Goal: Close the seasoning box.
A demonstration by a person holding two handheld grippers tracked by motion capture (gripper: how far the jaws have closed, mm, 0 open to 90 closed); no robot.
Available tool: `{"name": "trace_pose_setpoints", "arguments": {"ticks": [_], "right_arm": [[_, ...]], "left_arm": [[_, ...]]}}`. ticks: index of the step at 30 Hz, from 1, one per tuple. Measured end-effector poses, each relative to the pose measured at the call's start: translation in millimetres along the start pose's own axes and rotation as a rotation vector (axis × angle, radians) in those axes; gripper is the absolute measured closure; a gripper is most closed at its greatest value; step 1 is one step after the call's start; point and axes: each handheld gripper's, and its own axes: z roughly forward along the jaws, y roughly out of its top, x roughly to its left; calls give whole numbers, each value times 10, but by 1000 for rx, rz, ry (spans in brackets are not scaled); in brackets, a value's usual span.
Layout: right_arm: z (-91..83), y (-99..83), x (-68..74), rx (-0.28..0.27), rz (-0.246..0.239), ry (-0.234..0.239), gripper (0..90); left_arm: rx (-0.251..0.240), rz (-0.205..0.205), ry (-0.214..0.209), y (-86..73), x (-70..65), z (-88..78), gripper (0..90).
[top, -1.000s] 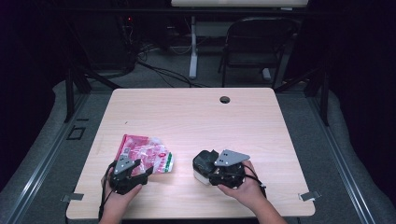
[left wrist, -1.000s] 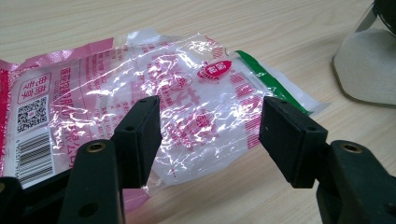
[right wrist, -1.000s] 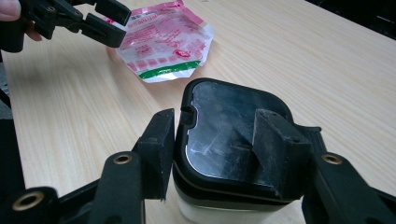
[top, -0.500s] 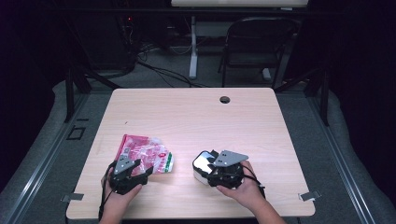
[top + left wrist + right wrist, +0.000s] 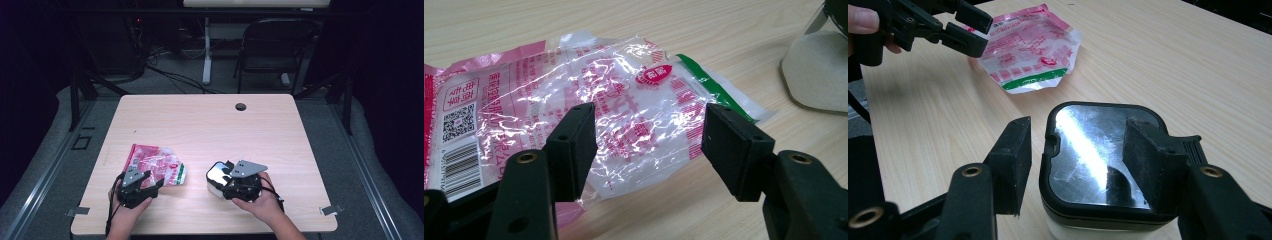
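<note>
Lying flat on the wooden table, near its front-left part, was a crinkled plastic bag, mostly clear film with pink-red print. Left gripper view showed a pink band down one edge with a QR code and barcode, a red oval logo near the middle, red stripe marks, and a green strip along the far end. Film looked wrinkled and shiny, apparently empty or nearly so; contents couldn't be told.

Left gripper hung over the bag's near edge with jaws spread apart, pads clear of the film, nothing pinched. In the high view it sat at the bag's near corner, held in the person's left hand.

Right of the bag, well apart from it, stood a small squarish container on the table near the front edge. It had a white body and a black rounded-square lid rim with a glossy, mirror-like top panel that threw a bright streak of glare; a small notch showed on the lid's left edge in the right gripper view.

Right gripper straddled the container, one jaw on each side of the lid. Its jaws had just been opening, with the container between them. Left pad stood off the rim with a visible gap; right pad sat over the lid's right side, contact there hard to tell. Read as released, not clamped. Right hand held it from the table's front edge.

Table had a dark round hole near its far edge.
</note>
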Motion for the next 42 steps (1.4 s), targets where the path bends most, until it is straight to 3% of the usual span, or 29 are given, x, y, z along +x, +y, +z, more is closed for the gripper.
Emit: {"name": "trace_pose_setpoints", "arguments": {"ticks": [13, 25, 36, 42], "right_arm": [[-56, 19, -45, -23, 22, -14, 455], [-205, 35, -226, -53, 76, -52, 455], [-341, 0, -445, -70, 135, -123, 454], [-378, -115, -637, -56, 194, -201, 453]], "left_arm": [[0, -1, 2, 3, 3, -6, 389], [-11, -11, 7, 4, 18, -12, 389], [-10, -18, 13, 1, 45, -20, 389], [-11, -24, 21, 2, 56, -23, 389]]}}
